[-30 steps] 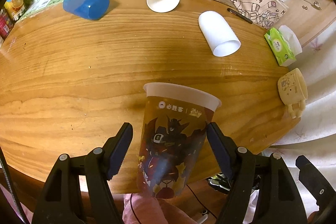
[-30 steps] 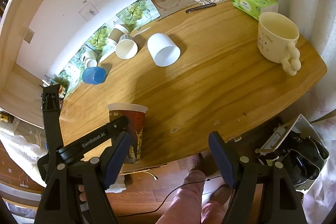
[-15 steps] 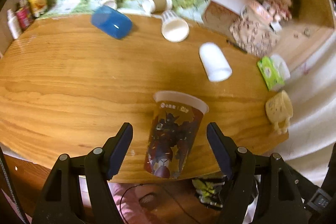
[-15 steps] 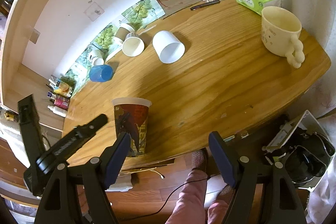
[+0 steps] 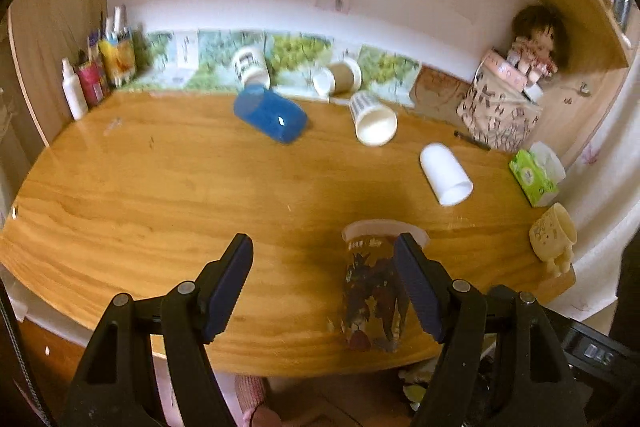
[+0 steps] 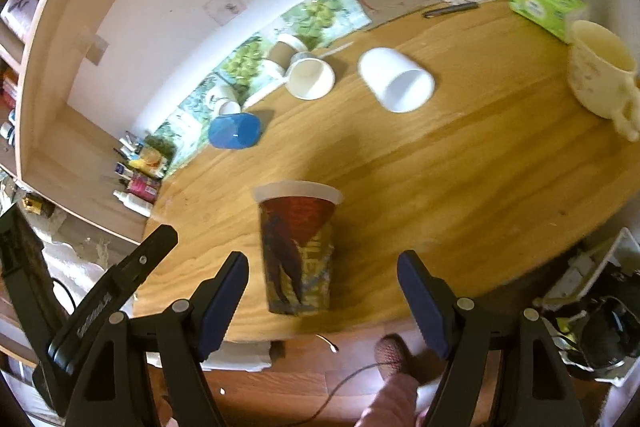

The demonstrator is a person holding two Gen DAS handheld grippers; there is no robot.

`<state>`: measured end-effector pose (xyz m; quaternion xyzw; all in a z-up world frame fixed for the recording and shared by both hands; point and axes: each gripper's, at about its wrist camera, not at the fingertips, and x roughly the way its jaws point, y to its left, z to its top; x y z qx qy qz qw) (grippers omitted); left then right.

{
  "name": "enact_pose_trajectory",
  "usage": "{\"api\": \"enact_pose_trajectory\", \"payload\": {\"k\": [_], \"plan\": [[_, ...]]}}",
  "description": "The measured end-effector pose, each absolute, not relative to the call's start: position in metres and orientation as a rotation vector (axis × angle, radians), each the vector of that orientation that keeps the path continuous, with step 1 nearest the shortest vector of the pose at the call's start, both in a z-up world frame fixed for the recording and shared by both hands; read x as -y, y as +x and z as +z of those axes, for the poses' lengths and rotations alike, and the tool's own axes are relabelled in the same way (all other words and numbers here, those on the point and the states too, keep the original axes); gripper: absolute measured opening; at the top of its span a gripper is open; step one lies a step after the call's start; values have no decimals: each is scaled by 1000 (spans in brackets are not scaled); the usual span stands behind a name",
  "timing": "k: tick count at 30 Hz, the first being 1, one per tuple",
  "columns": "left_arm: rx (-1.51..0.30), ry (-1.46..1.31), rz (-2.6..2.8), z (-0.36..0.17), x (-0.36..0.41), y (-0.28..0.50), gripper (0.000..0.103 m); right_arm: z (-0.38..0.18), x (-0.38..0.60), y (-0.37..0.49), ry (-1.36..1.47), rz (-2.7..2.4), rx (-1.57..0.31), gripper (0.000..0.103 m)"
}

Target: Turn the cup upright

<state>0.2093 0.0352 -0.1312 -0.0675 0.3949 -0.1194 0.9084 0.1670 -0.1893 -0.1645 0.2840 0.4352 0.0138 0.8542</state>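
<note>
A printed paper cup with a robot figure stands upright near the front edge of the wooden table; it also shows in the right wrist view. My left gripper is open and empty, pulled back from the cup, whose right side sits behind the right finger. My right gripper is open and empty, with the cup between and beyond its fingers. A blue cup, a white cup and a striped paper cup lie on their sides farther back.
A cream mug stands at the right table edge beside a green tissue pack. A patterned bag, a pen, two more cups and bottles line the back wall.
My left gripper has drawn back and left from the upright printed cup, now off to its right. The right gripper has swung left so the cup lies between its fingers.
</note>
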Motion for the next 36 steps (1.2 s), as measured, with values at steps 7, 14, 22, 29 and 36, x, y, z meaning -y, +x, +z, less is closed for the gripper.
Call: {"api": "enact_pose_trajectory", "payload": {"k": [7, 14, 22, 29, 36], "plan": [[-694, -54, -274, -124, -51, 206, 77, -180, 158, 192, 567, 6, -881, 78], [-668, 16, -326, -127, -67, 212, 77, -197, 139, 216, 561, -17, -892, 78], [-715, 41, -370, -135, -80, 227, 76, -218, 120, 238, 561, -44, -949, 78], [-765, 58, -402, -146, -84, 238, 77, -229, 107, 254, 565, -45, -988, 78], [-797, 52, -423, -151, -89, 247, 76, -239, 98, 267, 561, -50, -1034, 78]]}}
